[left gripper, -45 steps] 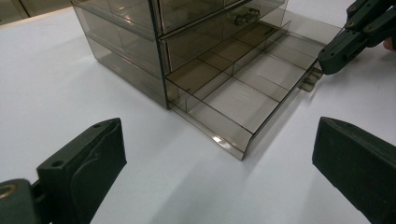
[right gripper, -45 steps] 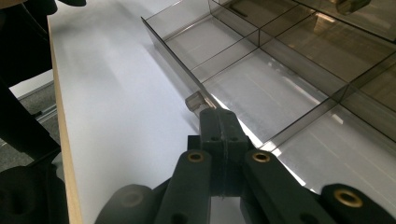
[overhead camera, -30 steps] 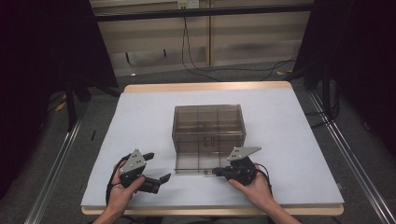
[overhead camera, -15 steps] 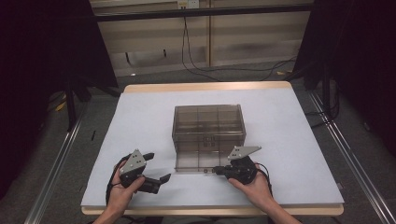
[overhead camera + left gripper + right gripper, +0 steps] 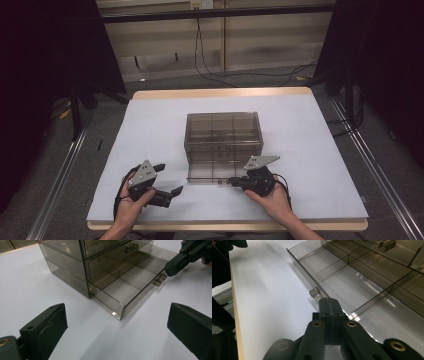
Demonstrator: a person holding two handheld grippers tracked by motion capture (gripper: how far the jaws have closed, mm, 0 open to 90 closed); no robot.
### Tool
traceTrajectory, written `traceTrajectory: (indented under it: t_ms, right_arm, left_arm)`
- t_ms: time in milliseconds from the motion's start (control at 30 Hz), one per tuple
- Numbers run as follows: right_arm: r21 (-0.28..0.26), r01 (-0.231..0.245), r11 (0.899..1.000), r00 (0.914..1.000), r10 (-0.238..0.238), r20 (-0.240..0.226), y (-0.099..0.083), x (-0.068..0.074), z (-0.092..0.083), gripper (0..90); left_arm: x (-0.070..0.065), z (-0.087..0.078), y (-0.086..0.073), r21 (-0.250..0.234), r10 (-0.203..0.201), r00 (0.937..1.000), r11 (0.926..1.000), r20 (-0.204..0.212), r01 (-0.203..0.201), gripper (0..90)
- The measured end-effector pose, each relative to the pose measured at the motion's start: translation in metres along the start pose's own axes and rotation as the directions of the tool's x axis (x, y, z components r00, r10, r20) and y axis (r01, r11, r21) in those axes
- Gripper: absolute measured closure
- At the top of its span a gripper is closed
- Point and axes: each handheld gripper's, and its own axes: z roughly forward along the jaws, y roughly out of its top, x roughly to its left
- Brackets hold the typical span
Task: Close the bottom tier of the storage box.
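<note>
Left gripper rests on white table left of cabinet, jaws spread wide, empty. Smoked-plastic drawer cabinet at table centre; bottom drawer pulled out, compartments empty. Right gripper, jaws closed together, tip at drawer's front handle; grip on it unclear. Judgement: move drawer straight along its runners, gently, so light cabinet doesn't slide.
</note>
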Motion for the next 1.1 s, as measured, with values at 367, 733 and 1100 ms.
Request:
traceTrajectory:
  t_ms: [367, 733, 1100]
  right_arm:
    - [-0.003, -0.003, 1.000, 1.0000, 0.003, 0.007, 0.0004, -0.0010, -0.0010, 90.0]
    - [0.001, -0.007, 1.000, 0.9996, 0.007, 0.026, 0.0001, -0.0017, -0.0001, 90.0]
    - [-0.006, -0.014, 1.000, 0.9994, 0.014, 0.031, -0.0001, -0.0025, 0.0017, 90.0]
  left_arm:
    - [0.0004, -0.0002, 0.0000, -0.001, -0.007, 1.0000, 1.0000, -0.003, 0.007, 2.6]
    - [-0.0001, 0.0003, -0.0002, -0.005, -0.012, 0.9999, 0.9999, -0.003, 0.012, 2.6]
    - [0.0000, 0.0002, -0.0003, -0.007, -0.010, 0.9999, 0.9999, 0.002, 0.010, 2.7]
